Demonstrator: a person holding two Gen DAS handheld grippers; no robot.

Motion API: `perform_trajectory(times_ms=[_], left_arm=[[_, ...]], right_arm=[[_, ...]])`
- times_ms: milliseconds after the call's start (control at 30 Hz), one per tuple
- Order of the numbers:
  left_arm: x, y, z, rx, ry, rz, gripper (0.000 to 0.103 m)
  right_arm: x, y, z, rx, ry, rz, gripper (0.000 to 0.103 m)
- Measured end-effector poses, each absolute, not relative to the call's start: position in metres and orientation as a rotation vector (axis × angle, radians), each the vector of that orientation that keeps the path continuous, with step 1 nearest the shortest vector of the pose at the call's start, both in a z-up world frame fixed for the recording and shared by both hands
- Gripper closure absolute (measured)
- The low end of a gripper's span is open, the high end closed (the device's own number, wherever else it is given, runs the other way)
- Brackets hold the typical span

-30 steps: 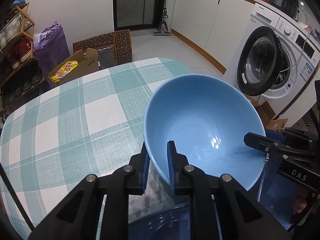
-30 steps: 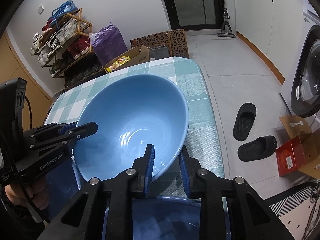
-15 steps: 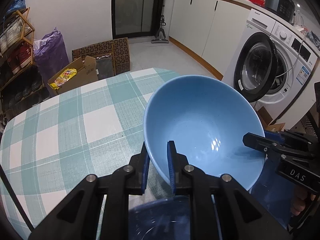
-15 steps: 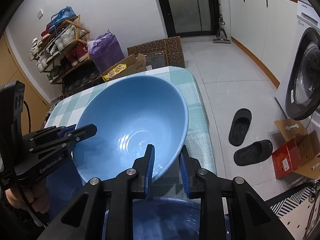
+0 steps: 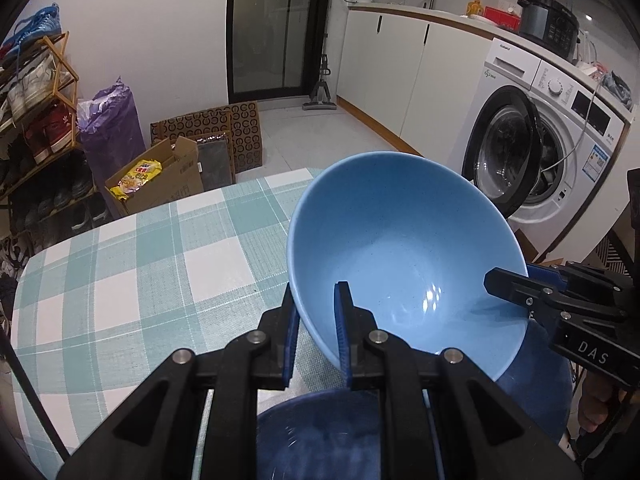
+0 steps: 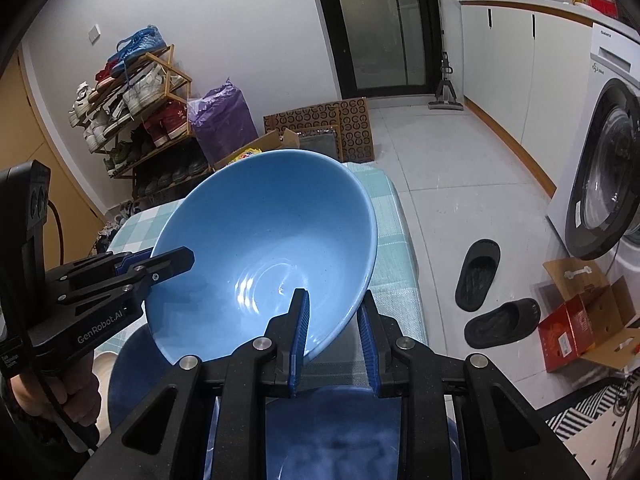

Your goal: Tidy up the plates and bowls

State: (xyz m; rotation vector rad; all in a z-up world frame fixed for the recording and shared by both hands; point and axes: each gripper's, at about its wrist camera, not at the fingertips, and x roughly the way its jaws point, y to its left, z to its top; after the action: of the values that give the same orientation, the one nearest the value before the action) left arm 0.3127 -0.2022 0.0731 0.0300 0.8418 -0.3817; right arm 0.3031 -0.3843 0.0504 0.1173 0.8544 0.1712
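Left gripper (image 5: 316, 334) and right gripper (image 6: 334, 334) angled downward, jaws clamped, each gripped by a hand (image 6: 70, 394).

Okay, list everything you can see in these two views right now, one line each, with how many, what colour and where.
Light blue bowl: one, tilted, held at two sides of its rim above the table.
Dark blue dish: one, below the bowl at the near edge; kind unclear.
Table: one, teal and white check cloth.
Washing machine: one, white, dark door open, on the right.
Shoe rack: one, wooden, full of shoes, by the wall.
Purple bag: one, beside the rack.
Cardboard box: one, brown, open, on the floor.
Slippers: two, black, on the floor.
Left tool: black with blue pads, shut on the bowl's rim.
Right tool: the same, shut on the opposite rim.
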Motion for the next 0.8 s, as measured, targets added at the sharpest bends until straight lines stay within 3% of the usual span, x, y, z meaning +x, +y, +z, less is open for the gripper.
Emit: perform_trajectory(times_ms=[800], left_arm=[[0.254,-0.171,0.123,0.015,0.724,-0.36,0.088]], right_arm=[[0.236,-0.352,0.12,0.064,0.738,0.213,0.078]])
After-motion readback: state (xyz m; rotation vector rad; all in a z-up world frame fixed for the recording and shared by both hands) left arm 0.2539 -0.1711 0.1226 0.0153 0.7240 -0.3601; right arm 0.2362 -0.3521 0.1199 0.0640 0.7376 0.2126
